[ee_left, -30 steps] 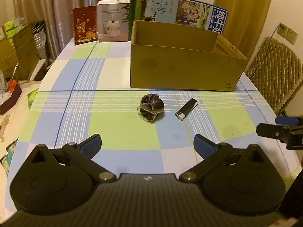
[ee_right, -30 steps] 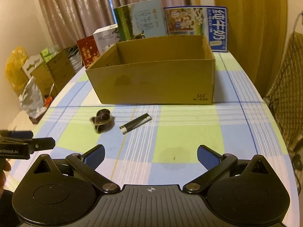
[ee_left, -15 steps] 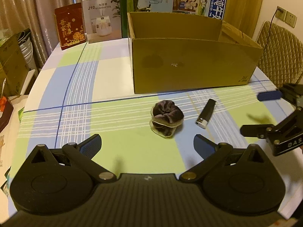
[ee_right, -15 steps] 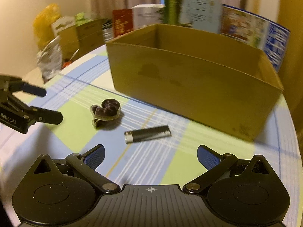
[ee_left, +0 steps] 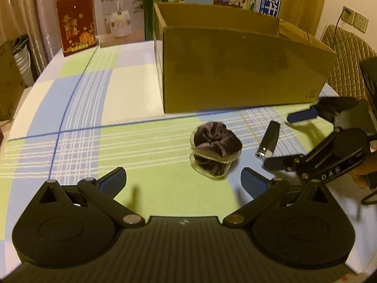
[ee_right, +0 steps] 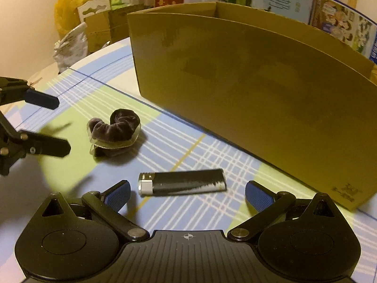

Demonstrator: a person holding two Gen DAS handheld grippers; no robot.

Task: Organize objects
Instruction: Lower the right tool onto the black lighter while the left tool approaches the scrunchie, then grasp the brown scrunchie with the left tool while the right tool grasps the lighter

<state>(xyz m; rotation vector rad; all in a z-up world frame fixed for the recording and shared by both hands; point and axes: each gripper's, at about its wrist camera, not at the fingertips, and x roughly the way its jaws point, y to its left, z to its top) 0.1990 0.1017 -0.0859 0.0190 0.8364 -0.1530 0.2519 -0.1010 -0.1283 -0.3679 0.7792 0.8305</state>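
I hold both grippers spread wide: my right gripper frames the lighter, my left gripper faces the scrunchie.

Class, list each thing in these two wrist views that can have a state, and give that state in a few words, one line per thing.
Left gripper: open, empty, above the tablecloth near the scrunchie.
Right gripper: open, empty, fingers either side of the lighter.
Scrunchie: bunched up, lying on the tablecloth, not gripped.
Lighter: lying flat, unlit, not gripped.
Cardboard box: upright, open at the top, contents hidden.
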